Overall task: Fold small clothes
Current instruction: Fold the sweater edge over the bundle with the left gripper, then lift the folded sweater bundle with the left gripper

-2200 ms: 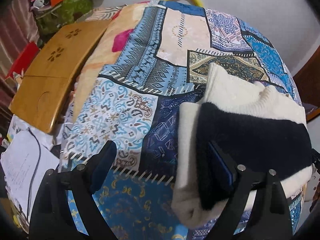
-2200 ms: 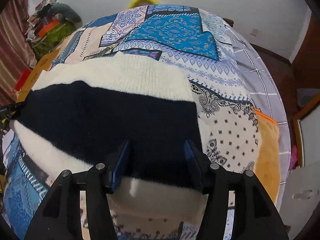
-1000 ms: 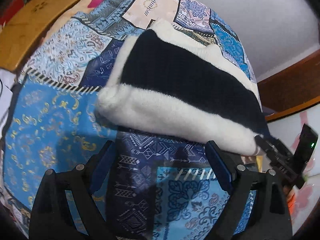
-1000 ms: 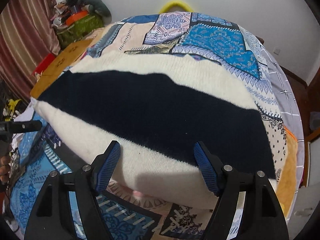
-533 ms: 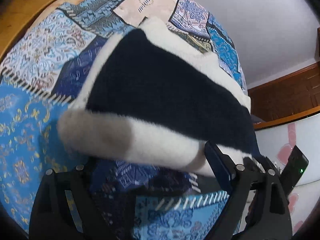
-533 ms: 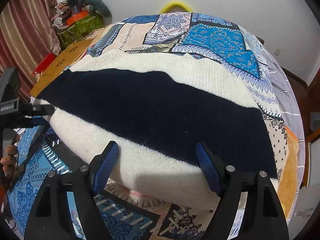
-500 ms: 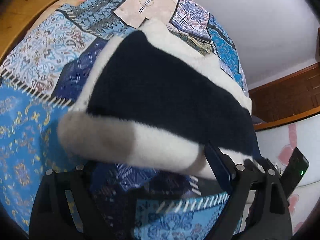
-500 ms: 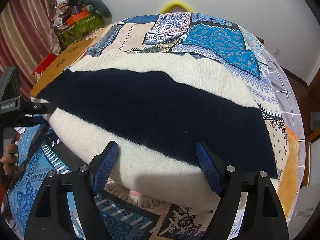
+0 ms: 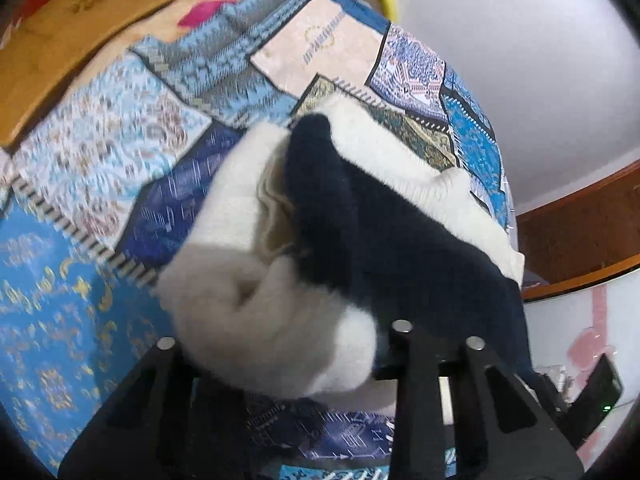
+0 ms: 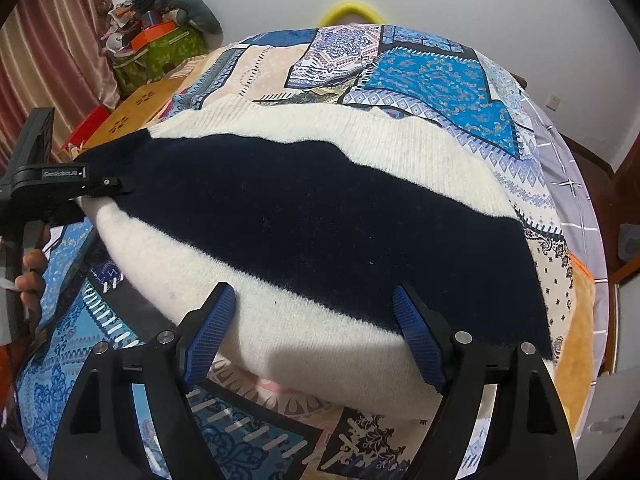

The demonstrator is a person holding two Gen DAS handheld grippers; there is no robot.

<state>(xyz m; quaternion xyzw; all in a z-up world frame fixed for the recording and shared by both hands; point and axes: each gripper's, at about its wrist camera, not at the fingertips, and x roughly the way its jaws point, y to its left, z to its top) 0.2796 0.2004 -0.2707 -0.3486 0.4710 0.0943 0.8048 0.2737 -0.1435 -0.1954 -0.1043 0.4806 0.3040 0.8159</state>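
The cream-and-navy knitted sweater [image 10: 304, 224] lies across the patchwork bedspread [image 10: 432, 76], and the step in hand looks like the fold of one end over the body. The left tongs [image 9: 280, 344] have the sweater's end bunched between their arms and raised off the bedspread; they appear closed on it, though the cloth hides the pads themselves. The right tongs [image 10: 316, 328] stand wide open at the near cream edge of the sweater, 1 pad over the cream band and the other at the navy band, gripping nothing.

The next move, as I judge it, calls for carrying the lifted end across toward the sweater's middle and laying it flat, while the right tongs either pin the near edge or stay clear. The knit is thick and soft, so it may sag or roll rather than crease cleanly.

The left wrist view alone shows the lifted end curled open, with the paler inner lining beside the navy band. The right wrist view alone shows the whole sweater spread out, the left tongs clamped at its far corner, and beyond that corner a wooden board [image 10: 132, 116] and piled clutter [image 10: 156, 12].
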